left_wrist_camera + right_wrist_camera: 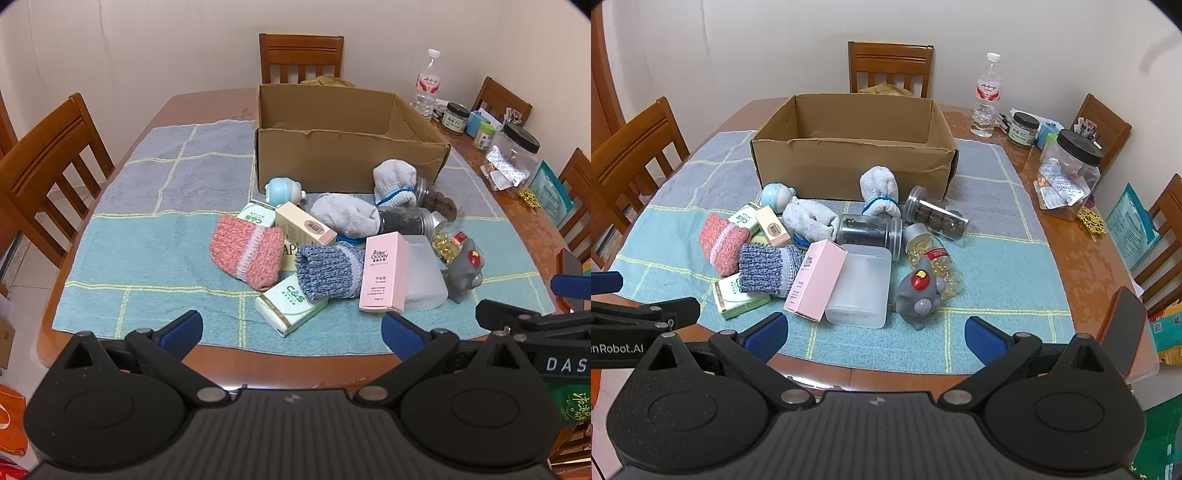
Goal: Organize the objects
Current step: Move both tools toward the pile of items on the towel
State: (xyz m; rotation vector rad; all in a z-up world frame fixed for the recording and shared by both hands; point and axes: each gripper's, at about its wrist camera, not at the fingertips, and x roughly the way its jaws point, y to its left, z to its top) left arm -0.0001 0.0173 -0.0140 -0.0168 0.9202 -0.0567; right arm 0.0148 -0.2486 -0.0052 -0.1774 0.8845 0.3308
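left gripper [291,334]: jaws spread wide, holding nothing, at worktop's near edge | right gripper [875,334]: jaws spread wide, holding nothing | cardboard box [849,162]: open on the cloth [997,280], behind the pile | pink box [816,280], socks, jars, grey toy [919,295]: heaped before it

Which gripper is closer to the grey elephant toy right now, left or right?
Right. The right gripper is open just short of the grey elephant toy, which sits almost straight ahead of it. The left gripper is open farther off, with the toy ahead to its right.
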